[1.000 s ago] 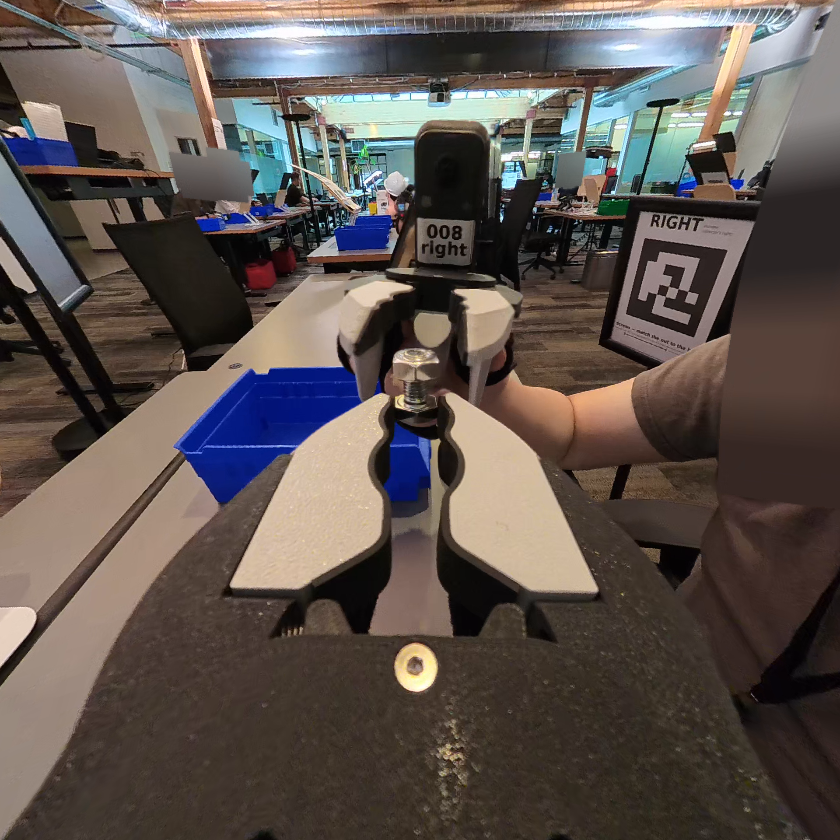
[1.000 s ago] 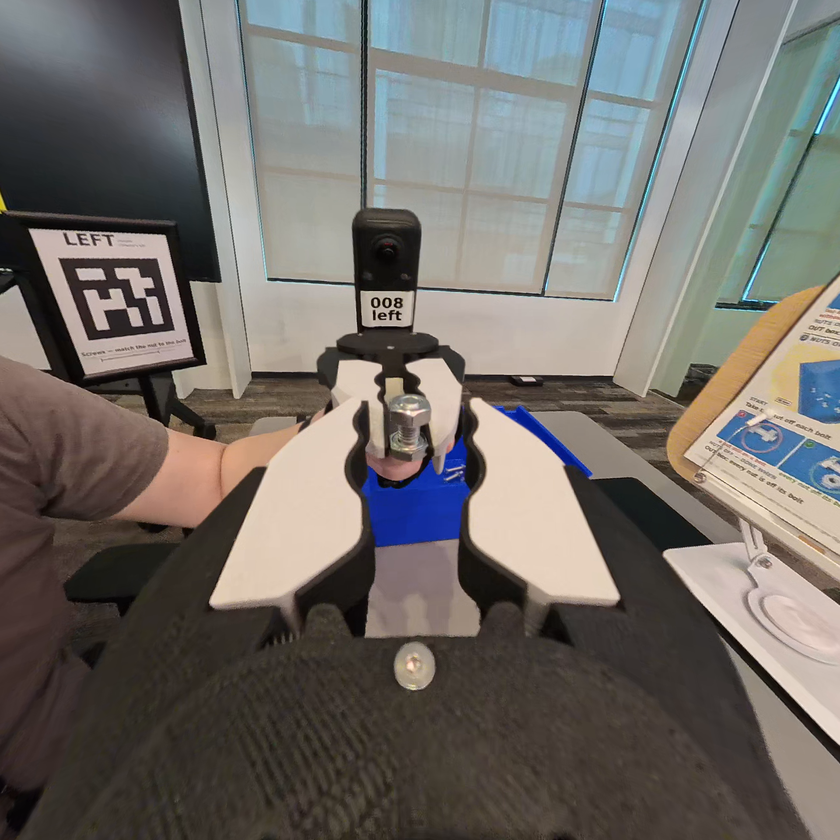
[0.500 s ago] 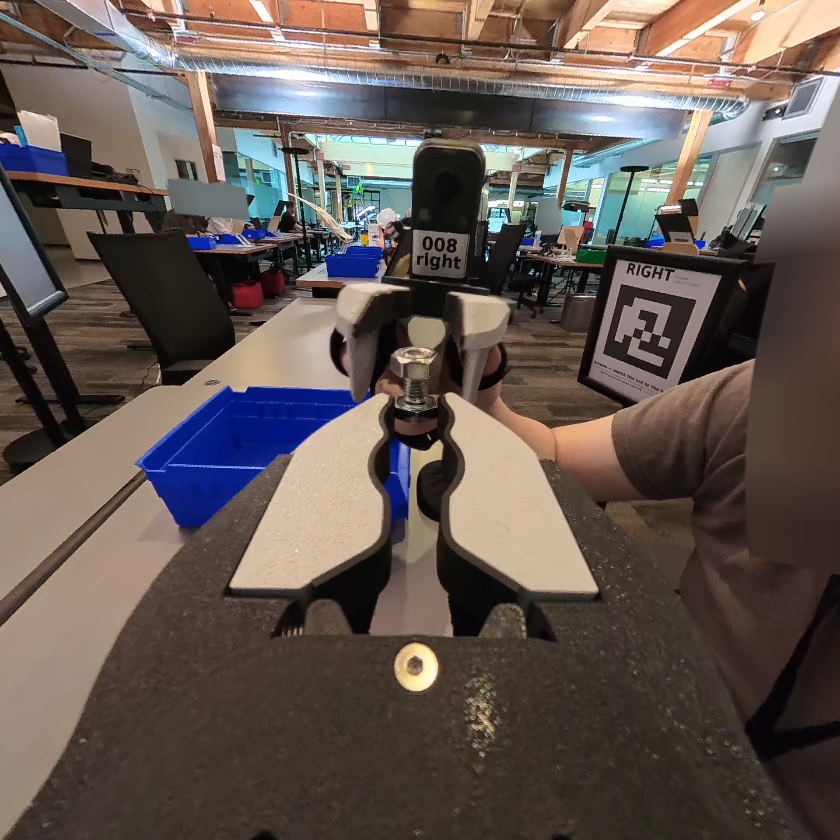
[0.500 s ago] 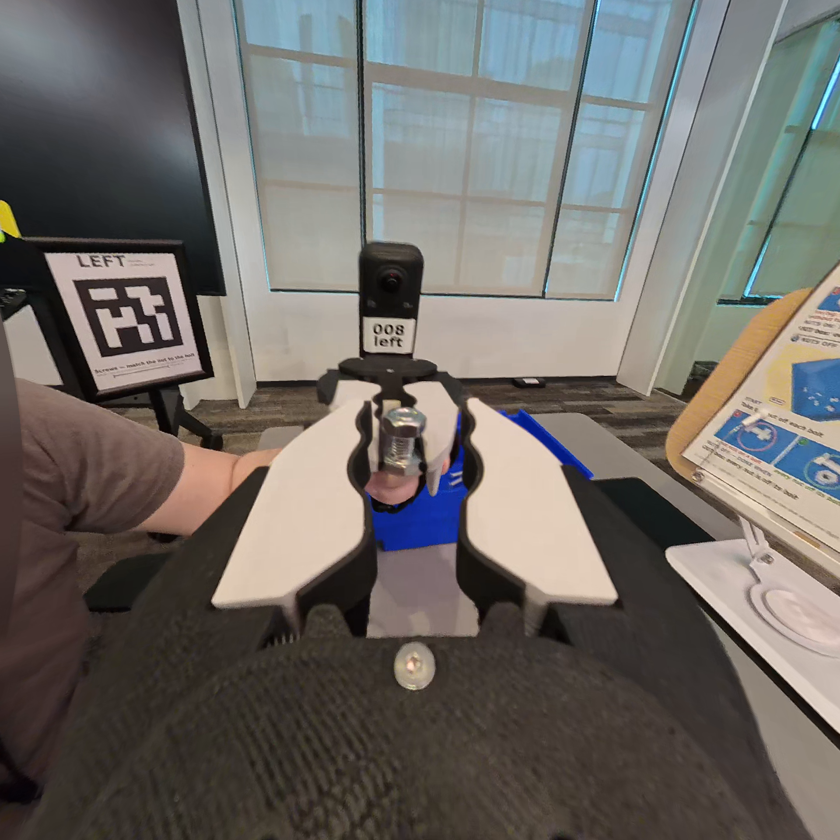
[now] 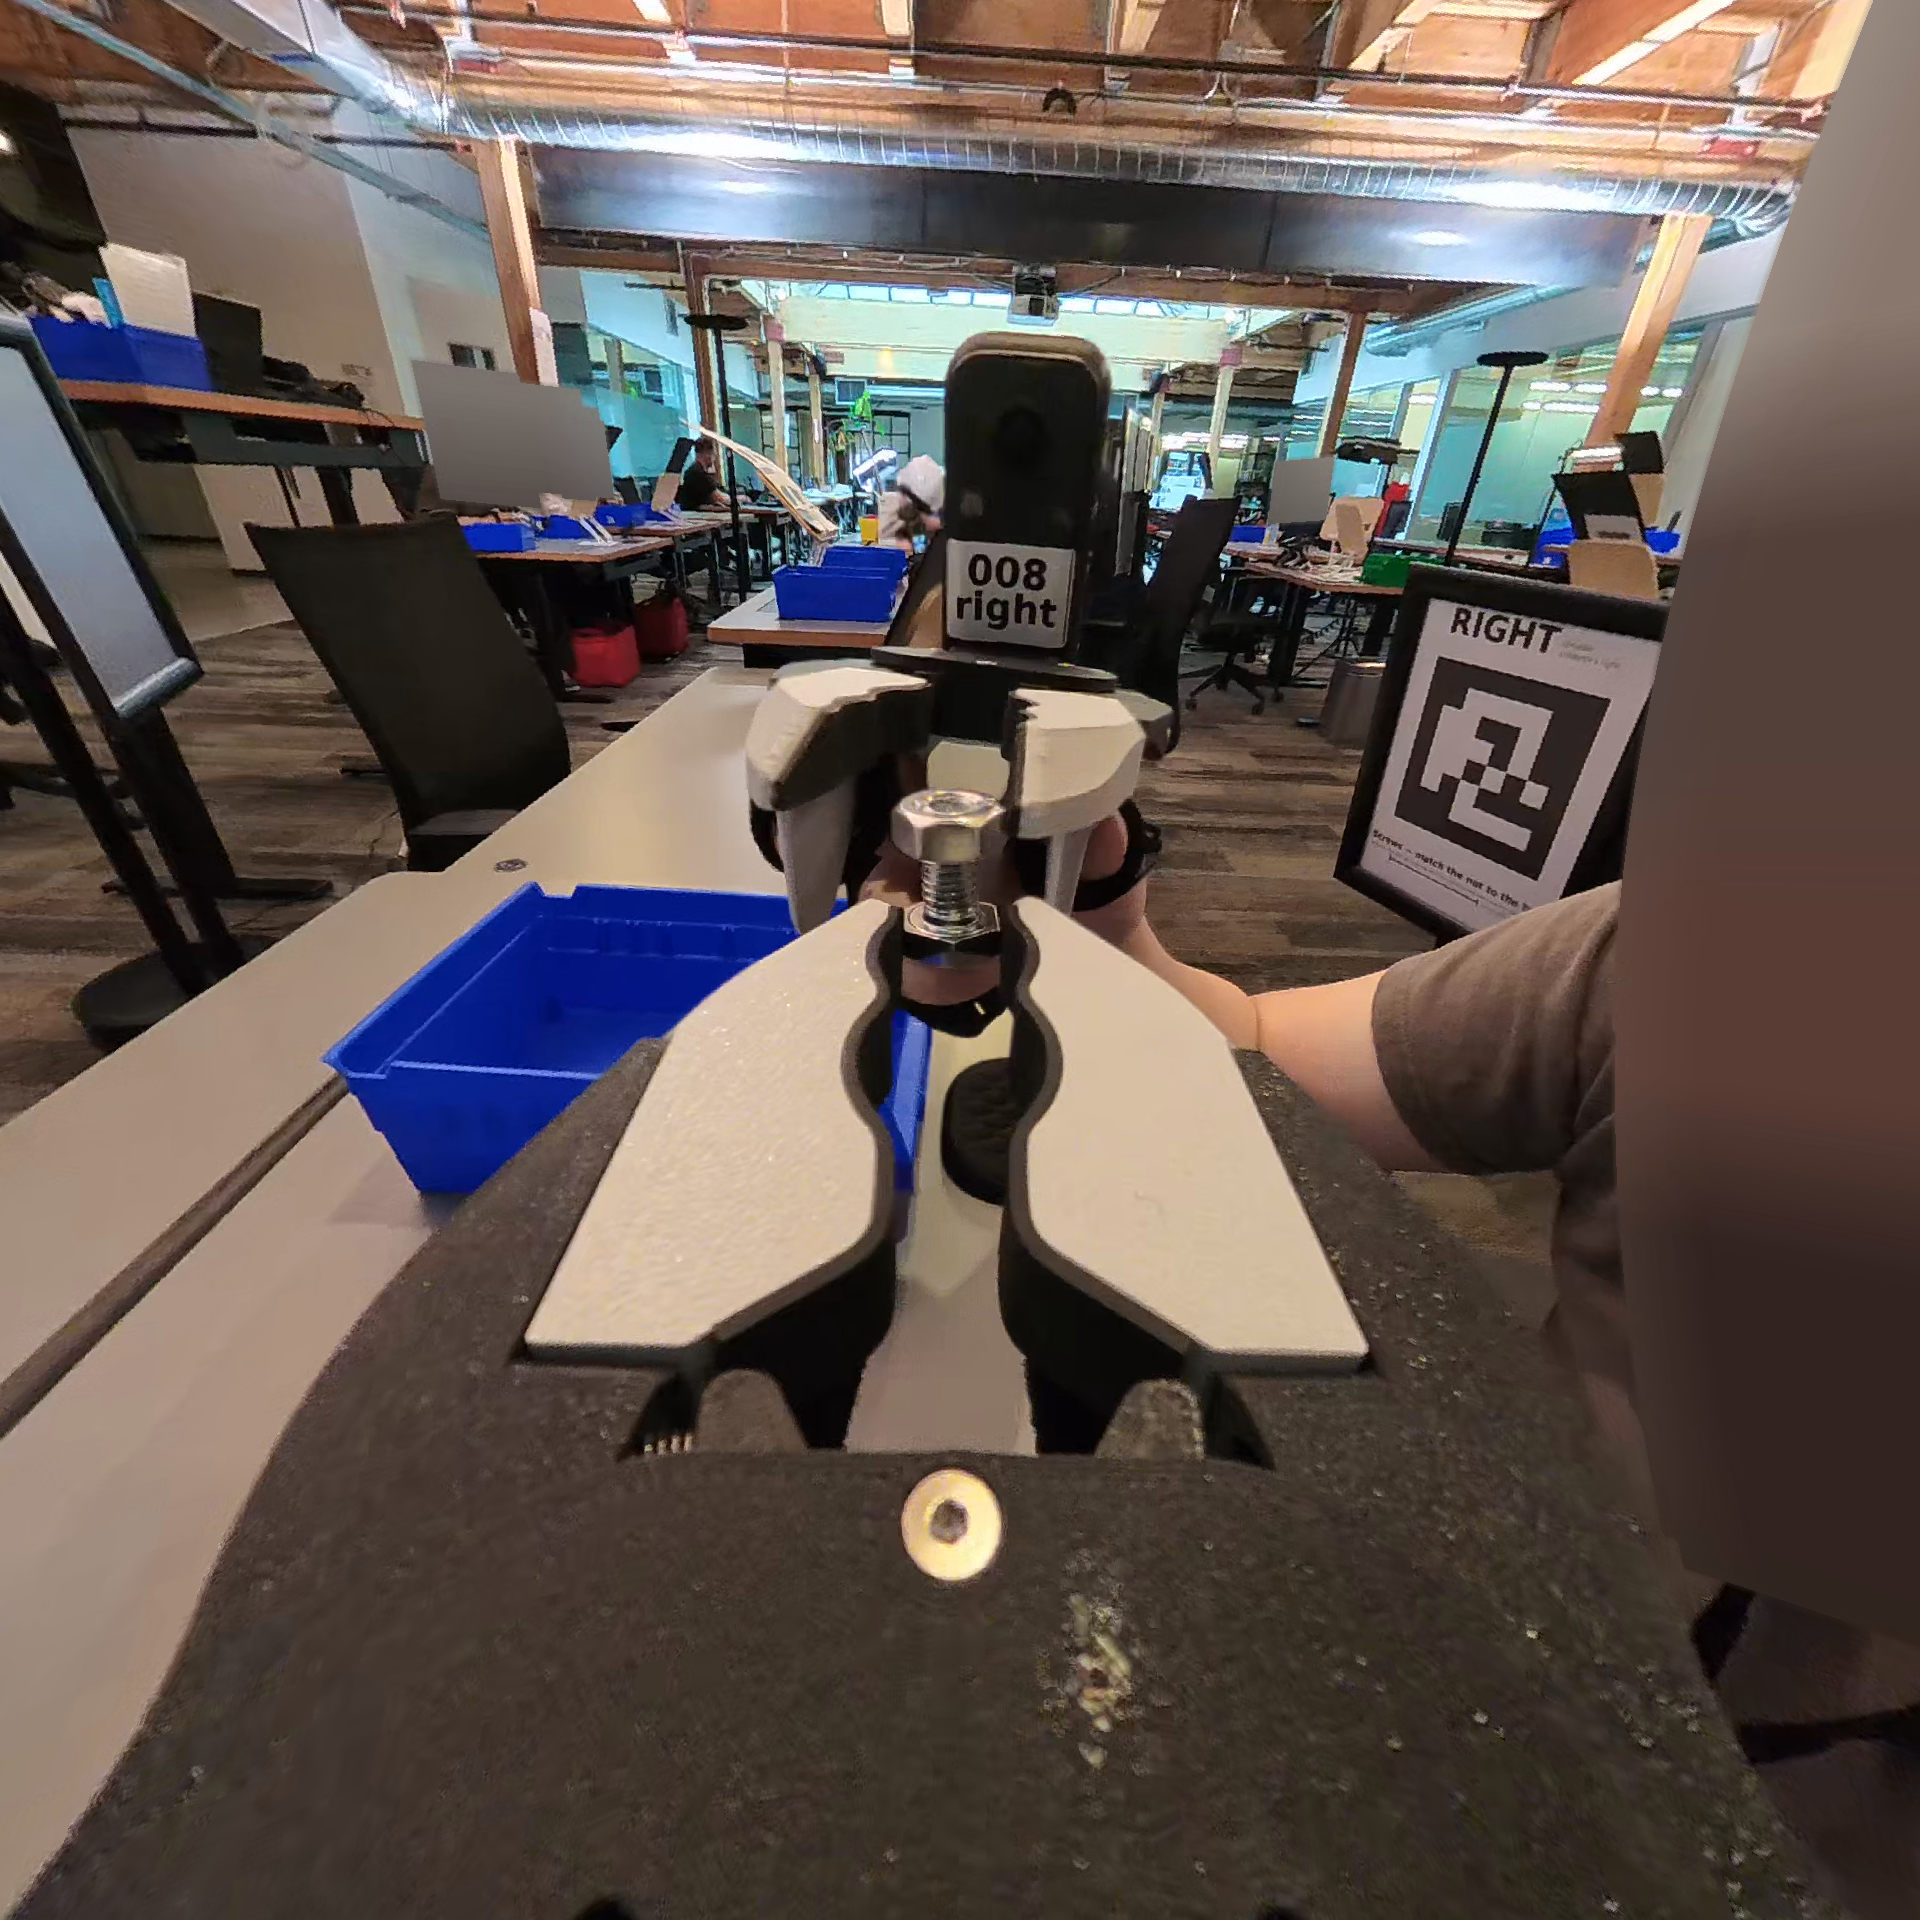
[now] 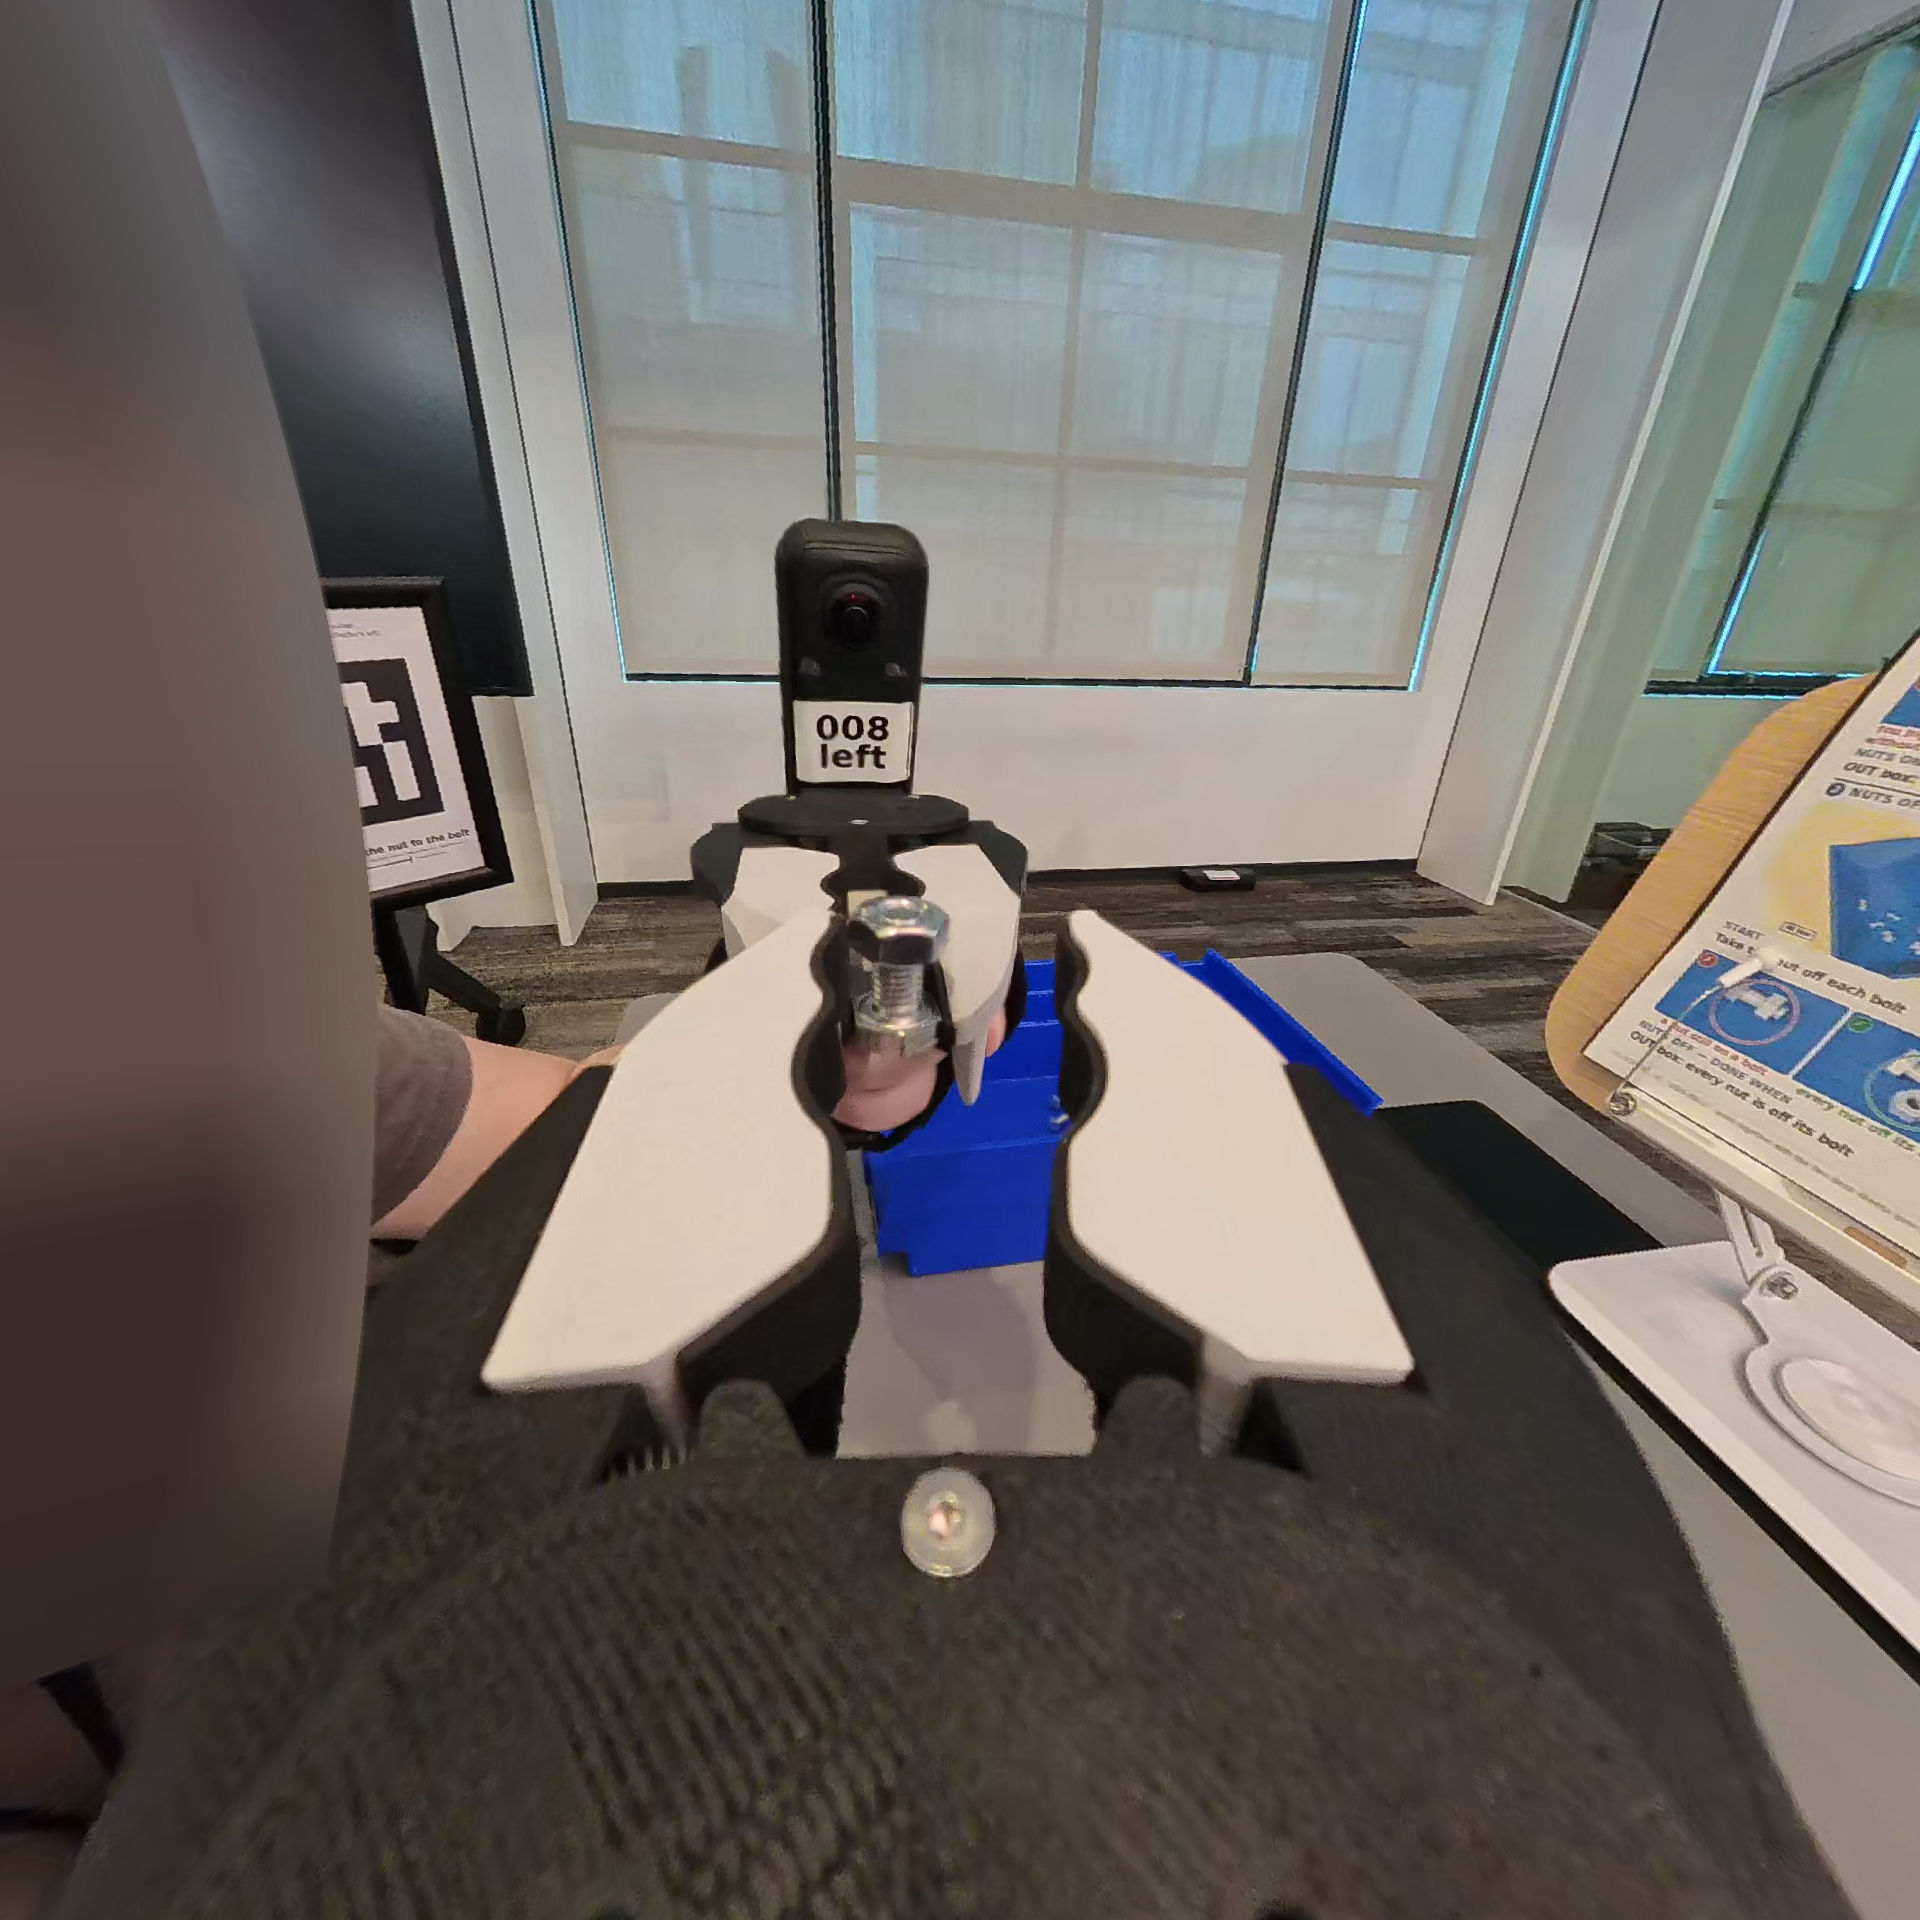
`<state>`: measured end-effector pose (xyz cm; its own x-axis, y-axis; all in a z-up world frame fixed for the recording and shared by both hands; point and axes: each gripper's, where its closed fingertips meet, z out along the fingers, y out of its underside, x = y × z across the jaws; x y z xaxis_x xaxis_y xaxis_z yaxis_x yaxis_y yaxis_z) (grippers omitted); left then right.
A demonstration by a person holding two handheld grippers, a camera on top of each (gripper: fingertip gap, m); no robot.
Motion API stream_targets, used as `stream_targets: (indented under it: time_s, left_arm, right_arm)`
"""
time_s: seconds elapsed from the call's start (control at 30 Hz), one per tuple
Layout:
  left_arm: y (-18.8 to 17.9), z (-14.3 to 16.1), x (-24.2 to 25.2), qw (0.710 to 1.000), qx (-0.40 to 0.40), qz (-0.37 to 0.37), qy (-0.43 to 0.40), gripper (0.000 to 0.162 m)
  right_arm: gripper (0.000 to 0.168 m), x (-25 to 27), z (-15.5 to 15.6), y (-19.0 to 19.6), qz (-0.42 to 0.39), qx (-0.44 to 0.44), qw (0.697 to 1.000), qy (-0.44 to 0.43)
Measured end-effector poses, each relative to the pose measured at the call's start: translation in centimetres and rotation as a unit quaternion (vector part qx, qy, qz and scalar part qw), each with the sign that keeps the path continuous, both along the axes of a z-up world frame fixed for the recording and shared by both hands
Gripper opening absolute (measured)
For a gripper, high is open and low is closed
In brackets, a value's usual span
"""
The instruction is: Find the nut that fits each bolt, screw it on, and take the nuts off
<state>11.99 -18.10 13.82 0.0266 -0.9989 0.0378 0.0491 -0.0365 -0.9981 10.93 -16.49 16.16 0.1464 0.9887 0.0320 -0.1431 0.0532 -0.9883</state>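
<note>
A silver bolt (image 5: 948, 831) stands head up with a nut (image 5: 948, 923) low on its thread. My left gripper (image 5: 948, 920) is shut on the nut and holds the bolt in the air above the table. My right gripper (image 5: 935, 894) faces it, its fingers spread either side of the bolt head. In the right wrist view my right gripper (image 6: 945, 935) is open, and the bolt (image 6: 894, 966) sits just inside its left finger, apart from the right one. The left gripper (image 6: 894, 1049) grips the nut (image 6: 891, 1031) behind it.
A blue bin (image 5: 582, 1018) sits on the grey table (image 5: 156, 1143) below the grippers and also shows in the right wrist view (image 6: 966, 1195). An instruction card on a white stand (image 6: 1766, 987) is at the right. A framed marker sign (image 5: 1507, 758) stands behind a person's arm (image 5: 1351, 1039). The tips of both grippers are at nearly the same place.
The right gripper has shifted sideways, so the bolt has moved from midway between its fingers to beside its left finger. The left gripper still grips the nut and has tilted up slightly.
</note>
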Motion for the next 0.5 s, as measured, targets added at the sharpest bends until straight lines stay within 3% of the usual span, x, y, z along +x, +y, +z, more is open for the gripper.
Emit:
stream_targets:
  time_s: [0.13, 0.27, 0.5]
  left_arm:
    - [-0.2, 0.3, -0.3, 1.000, 0.018, -0.009, -0.008, 0.017]
    - [0.0, -0.1, -0.1, 1.000, 0.028, -0.005, -0.002, 0.017]
    - [0.0, -0.1, 0.0, 1.000, 0.031, -0.001, -0.001, 0.017]
  right_arm:
    - [0.037, 1.0, 0.5, 0.6, -0.014, -0.006, 1.000, 0.002]
    - [0.038, 0.4, 0.5, -0.7, 0.023, -0.026, 0.999, 0.002]
    - [0.037, 0.3, -0.3, 0.1, -0.008, -0.032, 0.999, -0.025]
